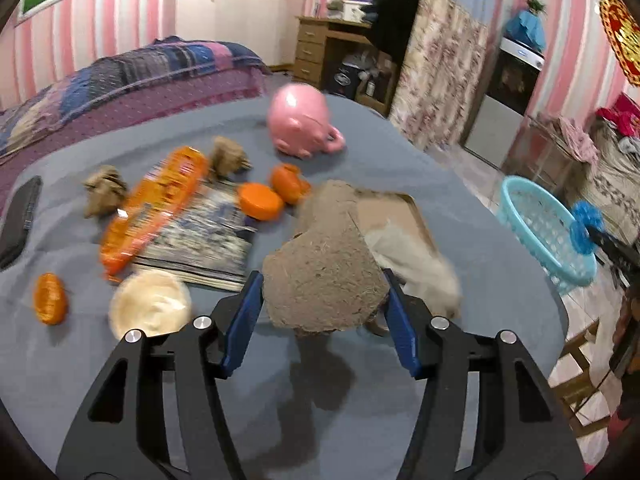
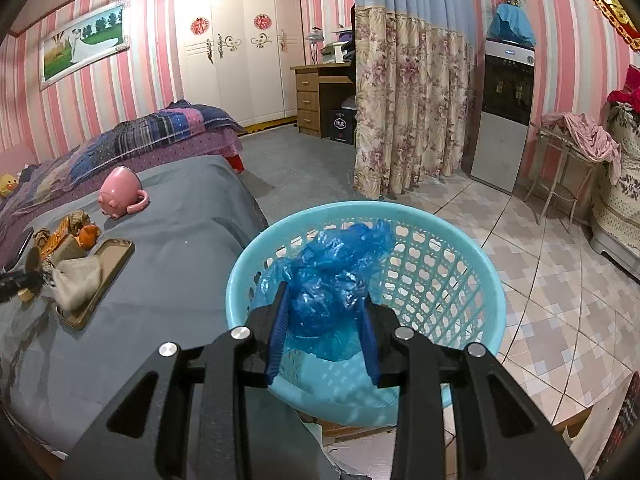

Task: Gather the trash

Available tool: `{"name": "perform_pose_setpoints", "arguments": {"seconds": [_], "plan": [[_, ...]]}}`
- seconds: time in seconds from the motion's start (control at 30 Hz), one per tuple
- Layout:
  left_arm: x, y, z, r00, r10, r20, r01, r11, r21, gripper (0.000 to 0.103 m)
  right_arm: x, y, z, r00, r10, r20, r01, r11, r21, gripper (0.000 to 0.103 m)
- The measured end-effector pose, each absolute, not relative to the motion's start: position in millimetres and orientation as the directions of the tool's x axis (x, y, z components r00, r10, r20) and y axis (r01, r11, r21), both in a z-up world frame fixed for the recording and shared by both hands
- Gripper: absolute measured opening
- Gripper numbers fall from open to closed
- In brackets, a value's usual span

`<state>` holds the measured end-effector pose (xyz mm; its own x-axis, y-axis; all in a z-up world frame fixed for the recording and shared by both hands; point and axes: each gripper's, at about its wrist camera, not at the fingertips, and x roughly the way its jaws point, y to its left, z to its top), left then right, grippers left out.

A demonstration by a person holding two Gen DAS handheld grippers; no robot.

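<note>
My left gripper (image 1: 322, 276) has its blue pads against both edges of a rough brown cardboard scrap (image 1: 324, 304), held just above the grey cover (image 1: 360, 400); its shadow falls below. Left of it lie an orange snack wrapper (image 1: 156, 208), two crumpled brown paper balls (image 1: 105, 194), orange peel (image 1: 50, 298) and a white round lid (image 1: 150, 304). My right gripper (image 2: 324, 308) is shut on a crumpled blue plastic bag (image 2: 336, 272), which hangs over the mouth of the teal basket (image 2: 460, 240). The basket also shows at the right of the left wrist view (image 1: 548, 228).
A pink pig mug (image 1: 302, 120) lies on its side at the far end. A brown tray (image 1: 404, 212) with a beige cloth (image 1: 420, 264) sits behind the scrap. A magazine (image 1: 204, 240), two orange caps (image 1: 260, 200) and a black phone (image 1: 20, 220) lie nearby. Tiled floor (image 2: 560, 300) is to the right.
</note>
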<state>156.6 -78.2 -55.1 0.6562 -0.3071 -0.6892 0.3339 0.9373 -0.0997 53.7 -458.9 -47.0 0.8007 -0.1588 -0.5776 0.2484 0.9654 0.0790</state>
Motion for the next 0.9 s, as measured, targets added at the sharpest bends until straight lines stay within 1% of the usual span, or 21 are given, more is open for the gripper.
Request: {"name": "perform_pose_setpoints", "arguments": {"seconds": [0.1,0.17,0.33,0.43,0.53,0.6,0.7,0.77,0.83,0.9], "plan": [[159,-65,-39,0.663,-0.318,-0.678,0.333,0.936,-0.113,0.058,54,-460,-47,0.799,-0.160,-0.579,0.248,0.966,0.077,0.033],[159,-61,-31,0.680,-0.302,-0.668,0.322,0.942,-0.098,0.059,54,-460,-47,0.799,-0.158,-0.580,0.250,0.965,0.081,0.033],[165,-42,-23,0.695,-0.279,-0.663,0.271,0.955,-0.117,0.060,53,-459,-47,0.798,-0.160,-0.581,0.248,0.966,0.076,0.033],[170,-26,-29,0.702,-0.227,-0.675,0.217,0.971,-0.101,0.060,54,-456,-48,0.794,-0.170,-0.584,0.248,0.967,0.056,0.033],[171,-5,-40,0.690,-0.201,-0.695,0.168,0.979,-0.117,0.060,53,-455,-48,0.794,-0.170,-0.583,0.248,0.967,0.056,0.033],[171,8,-46,0.683,-0.202,-0.702,0.148,0.979,-0.139,0.060,53,-455,-48,0.795,-0.168,-0.583,0.246,0.968,0.057,0.033],[168,34,-56,0.666,-0.229,-0.710,0.110,0.971,-0.211,0.060,54,-448,-47,0.798,-0.156,-0.582,0.230,0.972,0.055,0.033],[164,50,-58,0.673,-0.233,-0.702,0.095,0.969,-0.229,0.060,57,-438,-46,0.801,-0.143,-0.582,0.210,0.976,0.049,0.033],[158,63,-59,0.679,-0.226,-0.698,0.082,0.969,-0.234,0.060,61,-429,-45,0.803,-0.128,-0.582,0.188,0.981,0.044,0.033],[155,69,-61,0.684,-0.201,-0.701,0.074,0.975,-0.208,0.060,67,-415,-44,0.804,-0.107,-0.584,0.158,0.987,0.037,0.033]]}}
